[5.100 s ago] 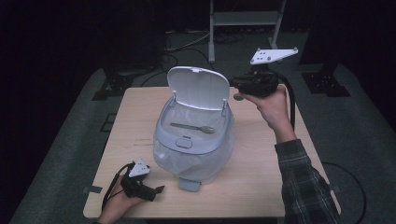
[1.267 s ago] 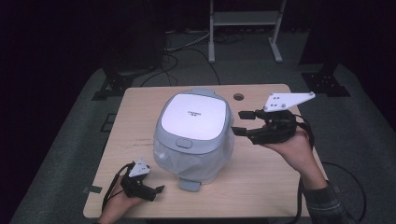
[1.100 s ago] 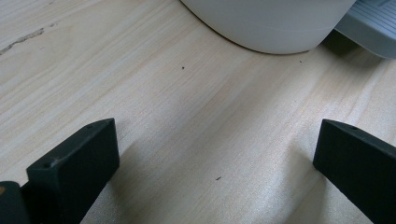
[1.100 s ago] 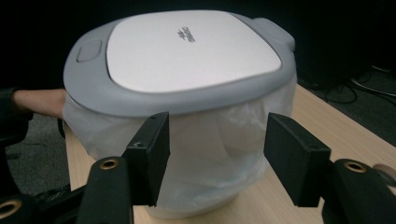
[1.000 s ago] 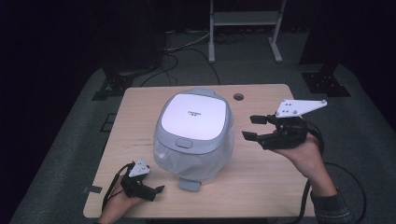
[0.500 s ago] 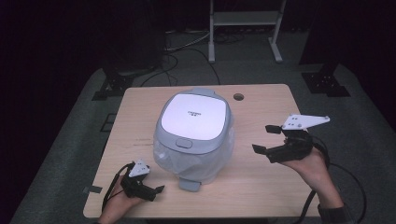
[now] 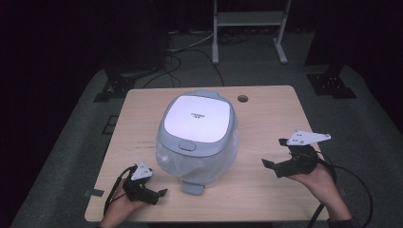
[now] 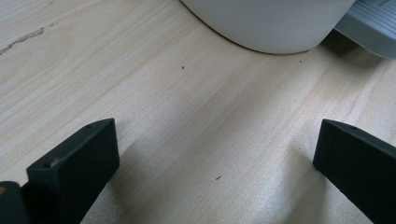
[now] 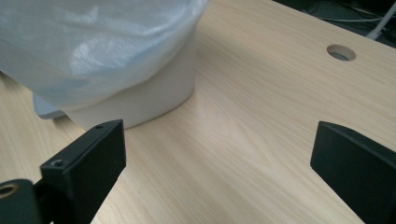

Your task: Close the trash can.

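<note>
Grey-white rice cooker [image 7: 198,133] sits lid-down at table [image 7: 266,118] centre, at 9 o'clock from my right gripper [image 7: 275,153], at 1 o'clock from my nearer left gripper [image 7: 154,196]; both jaws apart, empty.

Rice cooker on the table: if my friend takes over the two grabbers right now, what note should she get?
Left gripper: open, holding nothing, low over the table's near left corner, beside the rice cooker.
Right gripper: open, holding nothing, over the table to the right of the cooker, apart from it.
Rice cooker: mid-table, lid shut, clear plastic wrapped round its body.
Done: the lid is closed.
Left: probably nothing on the lid; I would just rest both grippers, jaws clear of the cooker.
</note>
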Demonstrator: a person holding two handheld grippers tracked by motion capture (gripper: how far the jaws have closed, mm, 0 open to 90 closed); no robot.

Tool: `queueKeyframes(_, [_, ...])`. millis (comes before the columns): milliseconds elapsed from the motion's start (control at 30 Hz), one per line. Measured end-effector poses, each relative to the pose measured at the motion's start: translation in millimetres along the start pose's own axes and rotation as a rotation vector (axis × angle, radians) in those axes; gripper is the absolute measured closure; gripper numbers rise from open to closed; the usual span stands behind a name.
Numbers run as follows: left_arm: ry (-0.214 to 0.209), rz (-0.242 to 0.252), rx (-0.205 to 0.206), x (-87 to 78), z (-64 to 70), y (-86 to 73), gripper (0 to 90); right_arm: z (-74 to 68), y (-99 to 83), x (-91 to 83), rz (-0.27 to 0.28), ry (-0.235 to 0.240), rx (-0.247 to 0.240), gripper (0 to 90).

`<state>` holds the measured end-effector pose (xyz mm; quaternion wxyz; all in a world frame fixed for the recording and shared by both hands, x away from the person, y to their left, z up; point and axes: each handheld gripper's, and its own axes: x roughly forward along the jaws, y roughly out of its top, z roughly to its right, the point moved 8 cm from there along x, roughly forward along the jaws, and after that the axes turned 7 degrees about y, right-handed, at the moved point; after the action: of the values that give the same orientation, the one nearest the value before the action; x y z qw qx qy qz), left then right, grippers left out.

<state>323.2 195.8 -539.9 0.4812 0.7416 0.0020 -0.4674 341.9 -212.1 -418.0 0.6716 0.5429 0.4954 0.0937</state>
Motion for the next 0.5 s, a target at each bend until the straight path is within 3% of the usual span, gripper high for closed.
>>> queueKeyframes(233, [0.0,0.0,0.001,0.0,0.0,0.0,0.0,5.5,-19.9,3.1,-0.012,-0.018,0.02,2.1])
queueKeyframes(500, [0.0,-0.001,0.0,-0.2,0.2,-0.2,0.0,12.1,-52.4,10.0,-0.062,-0.033,0.053,2.0])
